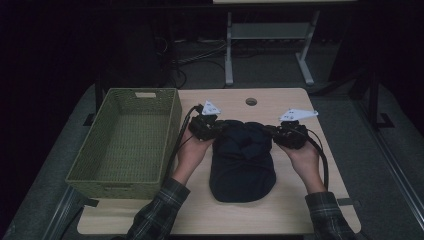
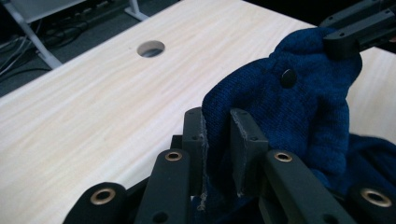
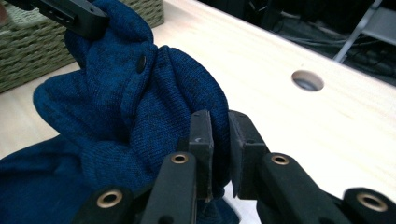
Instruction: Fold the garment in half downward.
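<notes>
While both hands worked just right of the green basket (image 1: 125, 140), the left gripper (image 2: 218, 135) pinched a fold of the dark blue knitted garment (image 1: 242, 160), and the right gripper (image 3: 219, 140) clamped another fold; beyond the garment, farther from the basket, lay the table's round hole (image 1: 251, 101).

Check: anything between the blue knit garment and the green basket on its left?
Nothing visible. Both the left gripper and right gripper are shut on the blue knit garment. Bare table lies between it and the green basket, whose near wall it must be lifted over.
</notes>
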`<action>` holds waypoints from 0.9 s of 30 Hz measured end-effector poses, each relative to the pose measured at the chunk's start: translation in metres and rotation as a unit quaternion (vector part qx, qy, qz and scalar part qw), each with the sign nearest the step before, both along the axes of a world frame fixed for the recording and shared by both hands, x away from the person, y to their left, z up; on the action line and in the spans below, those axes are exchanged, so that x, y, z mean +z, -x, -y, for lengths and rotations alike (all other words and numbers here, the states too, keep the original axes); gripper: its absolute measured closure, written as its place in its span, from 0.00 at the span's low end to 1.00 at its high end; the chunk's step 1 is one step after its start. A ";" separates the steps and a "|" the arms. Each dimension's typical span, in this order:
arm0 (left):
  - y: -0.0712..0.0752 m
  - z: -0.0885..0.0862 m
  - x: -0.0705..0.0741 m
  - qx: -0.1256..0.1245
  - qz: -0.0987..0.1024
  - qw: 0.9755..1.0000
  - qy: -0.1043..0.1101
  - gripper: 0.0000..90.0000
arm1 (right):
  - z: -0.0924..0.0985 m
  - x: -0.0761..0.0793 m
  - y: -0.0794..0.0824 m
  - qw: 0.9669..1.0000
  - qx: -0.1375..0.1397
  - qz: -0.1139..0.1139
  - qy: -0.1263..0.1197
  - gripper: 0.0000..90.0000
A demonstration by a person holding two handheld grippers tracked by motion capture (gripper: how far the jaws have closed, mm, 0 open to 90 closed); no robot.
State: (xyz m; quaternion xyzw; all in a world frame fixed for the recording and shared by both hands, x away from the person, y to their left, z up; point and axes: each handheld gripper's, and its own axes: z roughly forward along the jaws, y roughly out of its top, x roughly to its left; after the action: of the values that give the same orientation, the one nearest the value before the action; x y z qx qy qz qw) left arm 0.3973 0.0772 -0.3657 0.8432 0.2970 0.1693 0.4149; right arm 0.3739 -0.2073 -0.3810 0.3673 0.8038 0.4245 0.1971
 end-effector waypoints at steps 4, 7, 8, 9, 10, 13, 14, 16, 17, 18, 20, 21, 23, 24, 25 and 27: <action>0.009 -0.001 -0.004 -0.007 -0.009 1.000 0.000 0.85 | 0.000 -0.006 0.011 1.000 0.005 -0.002 -0.002 0.88; 0.015 -0.002 -0.008 -0.012 -0.020 1.000 0.004 0.85 | 0.001 -0.010 0.020 1.000 0.007 -0.001 -0.005 0.88; 0.017 -0.002 -0.010 -0.014 -0.023 1.000 0.003 0.85 | 0.001 -0.011 0.022 1.000 0.009 -0.007 -0.006 0.88; 0.019 -0.003 -0.012 -0.016 -0.027 0.999 0.005 0.85 | 0.002 -0.013 0.024 1.000 0.010 -0.008 -0.008 0.87; 0.020 -0.004 -0.014 -0.017 -0.030 0.999 0.002 0.84 | 0.002 -0.015 0.027 1.000 0.010 -0.004 -0.009 0.87; 0.025 -0.006 -0.019 -0.023 -0.036 0.999 0.002 0.84 | 0.001 -0.020 0.032 1.000 0.016 -0.019 -0.013 0.87; 0.026 -0.006 -0.020 -0.024 -0.037 0.999 0.001 0.84 | 0.001 -0.021 0.034 1.000 0.018 -0.019 -0.010 0.87; 0.028 -0.007 -0.022 -0.025 -0.040 0.999 0.004 0.83 | 0.000 -0.023 0.039 1.000 0.021 -0.016 -0.009 0.87; 0.030 -0.008 -0.023 -0.029 -0.043 0.999 0.000 0.83 | -0.001 -0.024 0.041 1.000 0.023 -0.018 -0.007 0.87; 0.032 -0.008 -0.024 -0.030 -0.043 0.999 -0.002 0.83 | -0.001 -0.025 0.044 0.999 0.025 -0.023 -0.005 0.86; 0.037 -0.008 -0.026 -0.036 -0.043 0.998 -0.003 0.83 | -0.002 -0.027 0.048 0.999 0.027 -0.029 -0.004 0.86; 0.039 -0.009 -0.027 -0.039 -0.044 0.998 -0.003 0.83 | -0.002 -0.028 0.052 0.999 0.029 -0.026 -0.005 0.86; 0.044 -0.010 -0.028 -0.046 -0.049 0.998 0.000 0.83 | -0.002 -0.030 0.057 0.999 0.032 -0.030 -0.002 0.86; 0.048 -0.010 -0.029 -0.050 -0.052 0.997 0.001 0.82 | -0.002 -0.031 0.059 0.999 0.035 -0.034 -0.002 0.86; 0.051 -0.011 -0.030 -0.053 -0.052 0.997 -0.001 0.82 | -0.001 -0.033 0.062 0.999 0.037 -0.036 -0.002 0.85; 0.057 -0.012 -0.032 -0.060 -0.051 0.997 -0.005 0.80 | 0.000 -0.036 0.067 0.998 0.042 -0.037 -0.006 0.84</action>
State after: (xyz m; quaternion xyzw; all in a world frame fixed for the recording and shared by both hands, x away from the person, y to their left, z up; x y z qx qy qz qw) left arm 0.3402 0.0887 -0.3975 0.8693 0.2656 0.1021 0.4042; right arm 0.3065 -0.2072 -0.4168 0.3499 0.8227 0.4232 0.1471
